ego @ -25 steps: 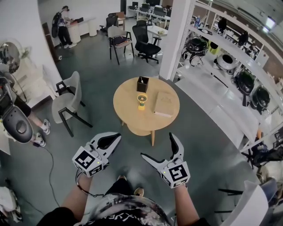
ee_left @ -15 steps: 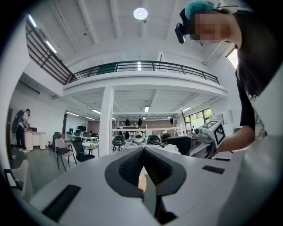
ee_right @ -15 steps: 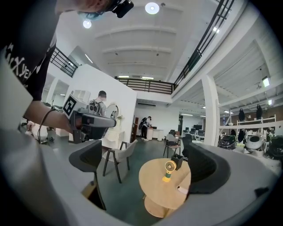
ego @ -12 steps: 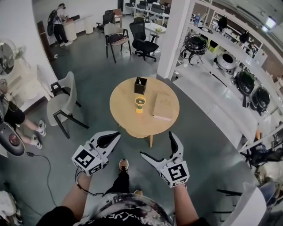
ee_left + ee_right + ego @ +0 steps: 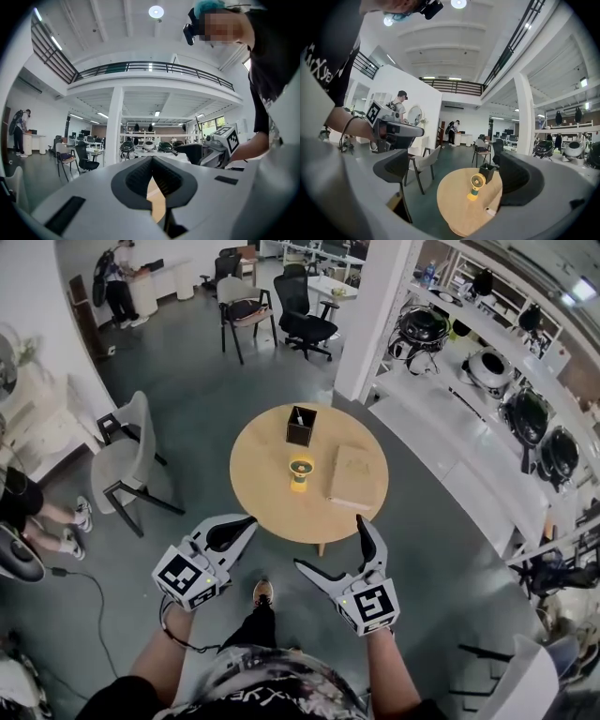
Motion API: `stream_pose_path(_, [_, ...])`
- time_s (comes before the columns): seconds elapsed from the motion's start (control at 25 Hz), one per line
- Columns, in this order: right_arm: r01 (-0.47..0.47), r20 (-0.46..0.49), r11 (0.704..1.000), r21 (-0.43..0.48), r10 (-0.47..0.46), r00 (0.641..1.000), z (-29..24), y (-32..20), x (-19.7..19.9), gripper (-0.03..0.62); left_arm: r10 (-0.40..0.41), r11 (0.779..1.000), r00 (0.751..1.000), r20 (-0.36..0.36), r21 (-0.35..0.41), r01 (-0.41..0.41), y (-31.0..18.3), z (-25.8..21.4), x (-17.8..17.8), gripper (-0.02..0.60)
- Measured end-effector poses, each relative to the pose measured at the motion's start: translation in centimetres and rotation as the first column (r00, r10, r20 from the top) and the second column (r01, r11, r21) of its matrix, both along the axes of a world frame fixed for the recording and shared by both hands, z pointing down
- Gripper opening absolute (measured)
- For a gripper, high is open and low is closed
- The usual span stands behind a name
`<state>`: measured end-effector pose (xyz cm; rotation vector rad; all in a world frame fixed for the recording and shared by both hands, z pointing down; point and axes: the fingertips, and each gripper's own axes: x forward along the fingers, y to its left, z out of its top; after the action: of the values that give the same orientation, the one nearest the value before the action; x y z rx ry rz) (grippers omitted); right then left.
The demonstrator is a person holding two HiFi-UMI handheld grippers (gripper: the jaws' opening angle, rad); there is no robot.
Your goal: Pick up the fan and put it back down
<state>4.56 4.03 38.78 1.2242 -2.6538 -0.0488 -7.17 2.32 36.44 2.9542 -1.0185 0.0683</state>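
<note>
You've got a smooth grey floor (image 5: 187,381) under everything. In the middle is the round bench (image 5: 272,498), pale wood with a plain matte top on a single leg. Off to its left is a light grey moulded chair (image 5: 131,451) on dark legs.

Both grippers are chunky grey plastic with black ribbed pads. Your left gripper (image 5: 246,524) has its jaws pressed together with nothing in them, and its own view only shows a thin sliver of wood below the pads. Your right gripper (image 5: 330,543) is spread wide and empty.

On the bench there's a flat tan rectangular box (image 5: 354,476), cardboard-looking, on the right side. A small black square holder (image 5: 300,426) sits at the far side, open on top with something pale poking out.

The fan (image 5: 301,471) is the smallest thing there. It's yellow, with a round grilled head on a short neck with a greenish band, and a little yellow foot. It stands upright near the middle of the bench, between the holder and the near edge, just left of the box.

It's well ahead of both grippers, which hang short of the bench's near edge, and nothing is touching it. In the right gripper view the fan (image 5: 476,184) sits framed in the gap between the jaws, far beyond them.
</note>
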Motion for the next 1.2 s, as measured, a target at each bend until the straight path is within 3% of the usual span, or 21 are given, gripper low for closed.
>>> stream_pose_path(0.44, [-0.024, -0.016, 0.999, -0.024, 0.024, 1.000, 0.7, -7.7, -0.7, 0.586, 0.037, 0.999, 0.999, -0.019, -0.032, -0.038, -7.9, 1.3, -0.3, 0.017])
stream_pose_path(1.2, [-0.110, -0.030, 0.993, -0.053, 0.108, 0.994, 0.5, -16.7, -3.0, 0.586, 0.127, 0.988, 0.991, -0.045, -0.081, -0.130, -17.1, 1.6, -1.2, 0.017])
